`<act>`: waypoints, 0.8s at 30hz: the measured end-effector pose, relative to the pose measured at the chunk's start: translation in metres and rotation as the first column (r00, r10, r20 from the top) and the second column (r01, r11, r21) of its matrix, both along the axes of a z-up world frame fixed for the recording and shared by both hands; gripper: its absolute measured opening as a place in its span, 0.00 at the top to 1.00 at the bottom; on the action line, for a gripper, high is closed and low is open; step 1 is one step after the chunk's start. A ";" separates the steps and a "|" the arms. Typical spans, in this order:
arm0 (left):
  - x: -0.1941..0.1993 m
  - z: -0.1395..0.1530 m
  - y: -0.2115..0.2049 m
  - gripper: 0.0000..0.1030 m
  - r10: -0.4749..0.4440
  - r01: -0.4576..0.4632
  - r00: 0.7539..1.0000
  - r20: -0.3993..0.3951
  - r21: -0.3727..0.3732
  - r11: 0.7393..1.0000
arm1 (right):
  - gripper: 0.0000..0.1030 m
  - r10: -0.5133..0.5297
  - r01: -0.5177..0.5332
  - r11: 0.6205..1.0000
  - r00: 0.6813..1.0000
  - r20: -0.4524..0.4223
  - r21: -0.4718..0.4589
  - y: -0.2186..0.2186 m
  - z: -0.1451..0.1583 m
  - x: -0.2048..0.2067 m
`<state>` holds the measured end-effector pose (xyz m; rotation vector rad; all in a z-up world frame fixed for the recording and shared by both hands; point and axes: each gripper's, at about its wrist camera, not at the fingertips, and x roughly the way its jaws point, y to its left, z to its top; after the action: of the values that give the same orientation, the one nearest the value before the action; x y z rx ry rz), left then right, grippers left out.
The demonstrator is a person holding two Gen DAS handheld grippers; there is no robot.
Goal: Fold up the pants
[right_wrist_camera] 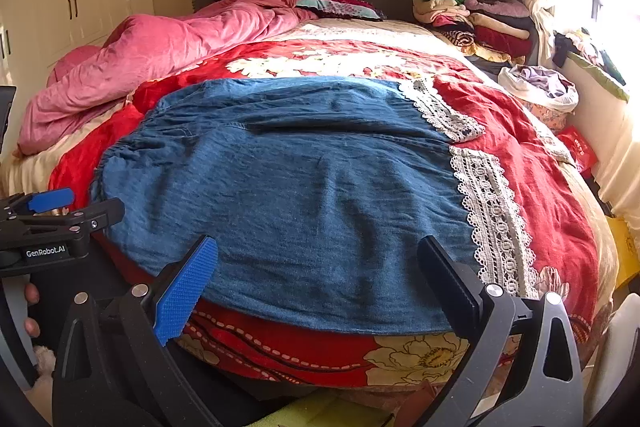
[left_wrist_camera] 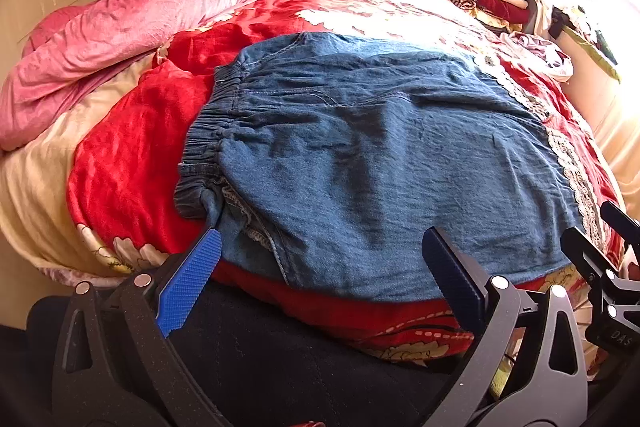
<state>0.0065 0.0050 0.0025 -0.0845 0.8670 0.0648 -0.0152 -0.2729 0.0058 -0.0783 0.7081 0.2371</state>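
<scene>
Denim pants (left_wrist_camera: pixel 380 155) lie spread flat on the red floral blanket (left_wrist_camera: pixel 132 167), waistband to the left, lace-trimmed hems to the right. At the near edge, the left gripper (left_wrist_camera: pixel 320 267) hangs spread wide and holds nothing, its blue pad (left_wrist_camera: pixel 190 279) just beside the waistband corner. Farther right, the right gripper (right_wrist_camera: pixel 320 279) gapes equally wide and empty over the near leg edge. Only the right wrist view shows the lace trim (right_wrist_camera: pixel 492 211) fully, and bare blanket beyond it.

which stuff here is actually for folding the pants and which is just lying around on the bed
For the job:
denim pants
left gripper, open
right gripper, open

Just lying about:
pink duvet
stack of folded clothes
pillow
red floral blanket, under the pants
</scene>
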 end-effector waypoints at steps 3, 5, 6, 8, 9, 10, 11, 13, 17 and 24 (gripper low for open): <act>0.005 -0.001 0.003 0.08 0.009 -0.009 1.000 0.001 0.006 1.000 | 0.04 0.011 -0.011 1.000 1.000 -0.007 0.002 0.007 0.001 0.010; 0.009 -0.002 0.007 0.08 0.012 -0.012 1.000 0.000 0.002 1.000 | 0.04 0.018 -0.018 1.000 1.000 -0.006 0.001 0.011 0.003 0.017; 0.012 -0.003 0.010 0.08 0.014 -0.014 1.000 -0.002 0.001 1.000 | 0.04 0.025 -0.025 1.000 1.000 -0.005 0.002 0.013 0.004 0.021; 0.018 -0.004 0.017 0.08 0.023 -0.023 1.000 -0.005 0.001 1.000 | 0.04 0.038 -0.038 0.999 0.999 -0.001 -0.002 0.016 0.006 0.029; 0.020 -0.004 0.020 0.08 0.029 -0.029 1.000 -0.003 0.001 1.000 | 0.04 0.049 -0.049 0.999 0.999 -0.003 0.000 0.019 0.007 0.034; 0.022 -0.004 0.023 0.08 0.037 -0.037 0.999 -0.003 0.000 0.999 | 0.04 0.056 -0.056 0.998 0.998 -0.008 -0.002 0.022 0.008 0.039; 0.026 -0.004 0.027 0.08 0.045 -0.045 0.999 -0.003 -0.004 0.999 | 0.04 0.064 -0.064 0.998 0.998 -0.011 -0.005 0.025 0.009 0.045; 0.034 -0.003 0.037 0.08 0.055 -0.055 0.998 -0.005 -0.019 0.998 | 0.04 0.089 -0.089 0.996 0.996 -0.016 -0.012 0.033 0.010 0.056; 0.048 0.001 0.051 0.08 0.068 -0.068 0.998 -0.001 -0.012 0.998 | 0.04 0.121 -0.122 0.992 0.992 -0.037 -0.031 0.048 0.009 0.083; 0.077 0.003 0.083 0.08 0.104 -0.104 0.994 -0.019 -0.004 0.995 | 0.04 0.155 -0.158 0.986 0.986 -0.064 -0.047 0.069 0.010 0.126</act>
<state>0.0831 0.0882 0.0053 -0.1340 0.8808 0.1607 0.1107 -0.2038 0.0153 -0.1773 0.7690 0.3727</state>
